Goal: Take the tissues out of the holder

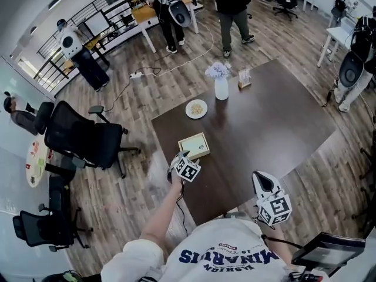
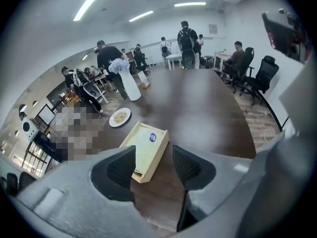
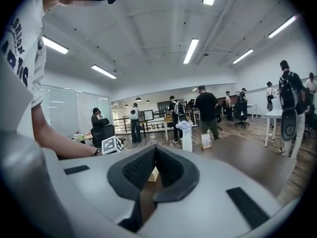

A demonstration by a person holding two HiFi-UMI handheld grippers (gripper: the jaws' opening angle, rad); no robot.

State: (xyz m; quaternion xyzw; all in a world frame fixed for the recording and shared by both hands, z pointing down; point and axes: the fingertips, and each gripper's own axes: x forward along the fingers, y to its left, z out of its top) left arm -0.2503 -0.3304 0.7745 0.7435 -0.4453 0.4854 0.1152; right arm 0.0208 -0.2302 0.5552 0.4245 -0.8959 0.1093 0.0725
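Observation:
A pale wooden tissue holder [image 1: 194, 145] lies flat on the dark brown table [image 1: 264, 122], near its left front edge. A white tissue pack with a round blue sticker [image 2: 152, 137] fills it. My left gripper [image 1: 185, 166] hovers just short of the holder's near end. In the left gripper view its jaws [image 2: 153, 153] stand open, and the holder's near corner [image 2: 143, 170] shows in the gap, apart from both pads. My right gripper [image 1: 267, 188] is held off the table's front edge, to the right. Its jaws [image 3: 155, 150] are shut on nothing.
Further back on the table stand a white vase of pale flowers [image 1: 221, 84], a small plate of food [image 1: 196, 108] and a card stand [image 1: 244, 79]. A black office chair [image 1: 82, 137] sits left of the table. Several people stand beyond the far end.

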